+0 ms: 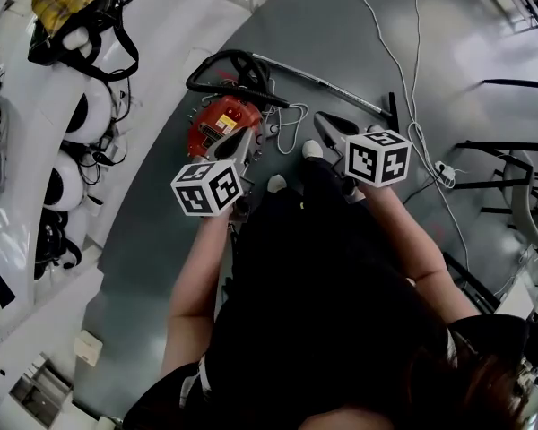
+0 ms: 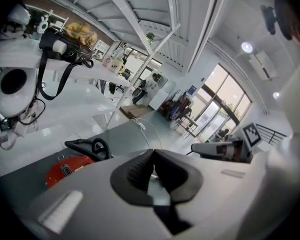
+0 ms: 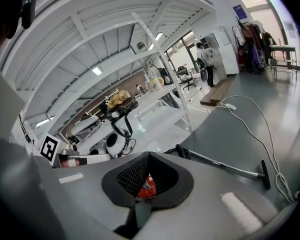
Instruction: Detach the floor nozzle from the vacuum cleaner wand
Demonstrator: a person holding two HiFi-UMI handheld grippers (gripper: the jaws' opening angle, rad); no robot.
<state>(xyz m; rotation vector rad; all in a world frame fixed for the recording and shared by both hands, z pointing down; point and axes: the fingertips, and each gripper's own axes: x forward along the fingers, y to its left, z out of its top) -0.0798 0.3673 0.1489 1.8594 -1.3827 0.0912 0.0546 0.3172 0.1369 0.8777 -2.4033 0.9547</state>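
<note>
Well, both pairs of fingers are shut on nothing. The left gripper [image 2: 153, 156] has its dark ribbed fingers [image 2: 139, 170] pressed together, and the right gripper [image 3: 149, 159] holds its fingers [image 3: 132, 177] the same way.

Beyond them, on the grey floor [image 1: 341, 25], sits the red plastic vacuum canister [image 1: 217, 125] with its looped black hose [image 1: 233, 61]. Past that lies the slim metal wand [image 3: 225, 166], with the flat black floor nozzle [image 3: 265, 174] at its far end, well apart from both grippers.

I'd say the step in hand is the approach. To do it well I'd open both grippers before reaching the joint. One should pin the wand just beside the nozzle neck while the other takes the neck itself. Then I'd pull straight along the wand's line and not bend it. Any release catch is too small to make out.

By my count there is one canister, one hose, one wand, one nozzle and two grippers. A single white cable [image 1: 412, 79] trails across the floor.
</note>
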